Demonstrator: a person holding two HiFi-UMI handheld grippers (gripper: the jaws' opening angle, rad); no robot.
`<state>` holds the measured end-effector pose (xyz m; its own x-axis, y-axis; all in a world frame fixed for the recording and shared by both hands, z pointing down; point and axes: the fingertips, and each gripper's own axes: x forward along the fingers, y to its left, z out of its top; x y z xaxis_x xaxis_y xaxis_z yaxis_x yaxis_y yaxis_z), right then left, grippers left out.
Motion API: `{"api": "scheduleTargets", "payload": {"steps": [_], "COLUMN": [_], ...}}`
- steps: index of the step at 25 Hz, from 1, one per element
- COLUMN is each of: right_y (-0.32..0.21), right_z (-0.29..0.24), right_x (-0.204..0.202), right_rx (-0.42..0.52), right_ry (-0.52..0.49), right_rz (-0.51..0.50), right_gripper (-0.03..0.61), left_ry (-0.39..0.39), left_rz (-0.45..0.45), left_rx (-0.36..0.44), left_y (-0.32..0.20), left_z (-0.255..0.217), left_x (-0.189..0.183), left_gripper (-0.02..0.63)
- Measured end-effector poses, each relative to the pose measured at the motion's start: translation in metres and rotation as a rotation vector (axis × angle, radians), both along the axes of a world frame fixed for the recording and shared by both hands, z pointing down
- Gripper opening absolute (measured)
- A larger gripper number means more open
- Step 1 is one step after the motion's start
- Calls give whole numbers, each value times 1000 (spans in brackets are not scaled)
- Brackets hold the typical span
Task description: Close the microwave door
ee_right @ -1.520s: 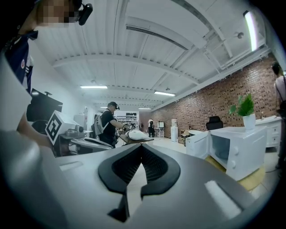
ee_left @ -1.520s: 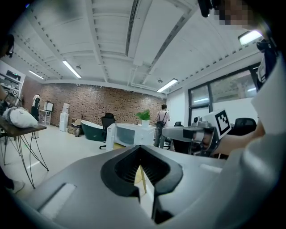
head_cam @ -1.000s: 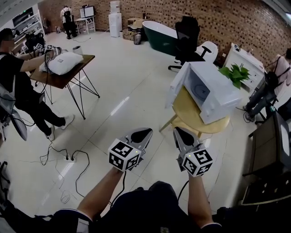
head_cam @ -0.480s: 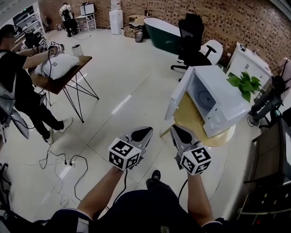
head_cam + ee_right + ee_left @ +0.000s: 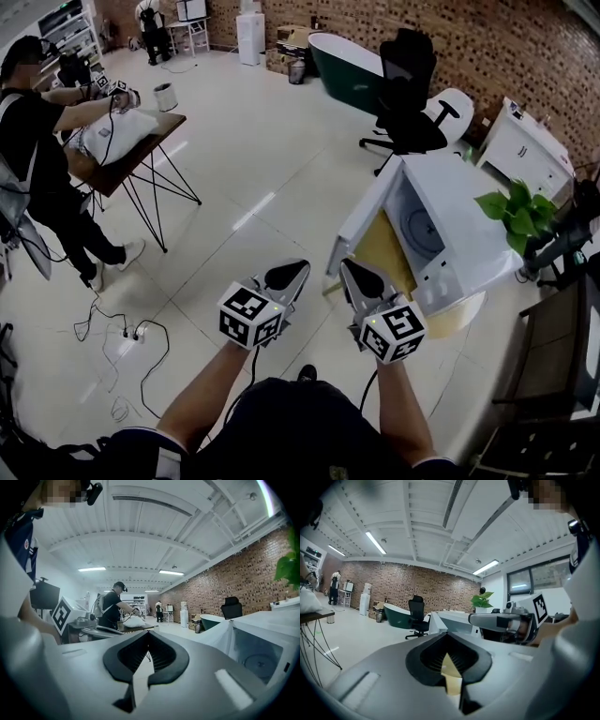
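A white microwave (image 5: 464, 234) stands on a round wooden table (image 5: 459, 314) at the right of the head view. Its door (image 5: 367, 223) hangs wide open toward the left, and the glass turntable shows inside. My left gripper (image 5: 286, 275) is shut and empty, out over the floor to the left of the door. Shut and empty too, my right gripper (image 5: 354, 274) has its tip just below the door's lower corner, apart from it. The right gripper view shows the open door (image 5: 218, 632) and the cavity (image 5: 262, 648) at the right. In the left gripper view the microwave (image 5: 450, 619) lies ahead.
A person works at a wooden table (image 5: 127, 155) with a white pillow at the left. A black office chair (image 5: 410, 94) and a green bathtub (image 5: 349, 64) stand behind. A potted plant (image 5: 517, 214) sits beside the microwave. Cables and a power strip (image 5: 131, 333) lie on the floor.
The view and both grippers have come closer to the microwave. The open door now reaches down beside my right gripper's tip. Both grippers stay shut.
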<state>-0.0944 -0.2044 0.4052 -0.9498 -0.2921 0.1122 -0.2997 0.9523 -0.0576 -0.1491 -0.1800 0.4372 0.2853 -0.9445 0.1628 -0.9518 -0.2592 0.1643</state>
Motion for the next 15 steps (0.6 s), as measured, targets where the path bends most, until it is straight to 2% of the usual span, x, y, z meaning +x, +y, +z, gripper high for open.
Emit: {"api": "scheduleTargets", "payload": {"steps": [8, 15], "right_y": [-33, -43], "right_z": [12, 30], "right_x": [-19, -34], "right_rx": [-18, -36], "right_ry": [12, 42], "right_rz": [-5, 80], "right_gripper": [2, 2], "left_ry": [-9, 3], "left_rz": [-46, -7], "left_rx": [-17, -33], "left_y": [-27, -46], "left_z": [2, 9], "left_x": [-21, -37], "left_gripper": [8, 8]}}
